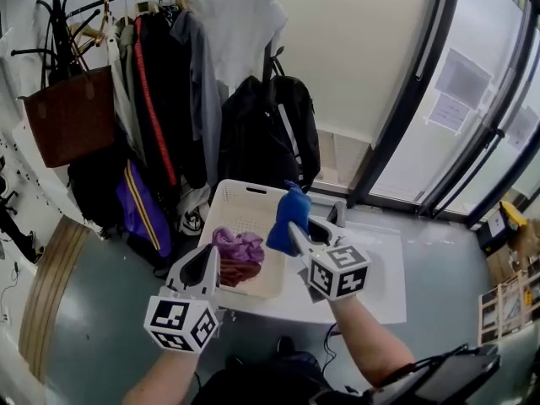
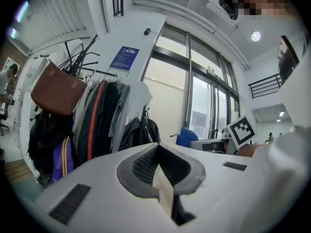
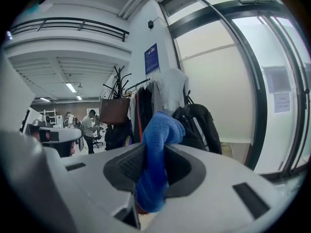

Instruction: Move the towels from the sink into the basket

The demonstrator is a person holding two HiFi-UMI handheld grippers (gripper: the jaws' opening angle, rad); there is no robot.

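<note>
Crowding close behind the basket (image 1: 242, 202): coats (image 1: 160, 99), black backpack (image 1: 261, 137), brown bag (image 1: 72, 118).

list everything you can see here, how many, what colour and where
white perforated plastic basket: one, white, below the grippers, in front of the coat rack
purple towel: one, purple, inside the basket
dark red towel: one, dark red, in the basket, under the purple towel
blue terry towel: one, blue, clamped in the right gripper over the basket's right edge
white counter: one, white, right of the basket
brown handbag: one, brown, hanging at the rack's left
black backpack: one, black, hanging behind the basket
hanging jackets: several, black, grey and white, on the rack
left gripper: one, white, jaws together, empty
right gripper: one, white, shut on the blue towel
</note>
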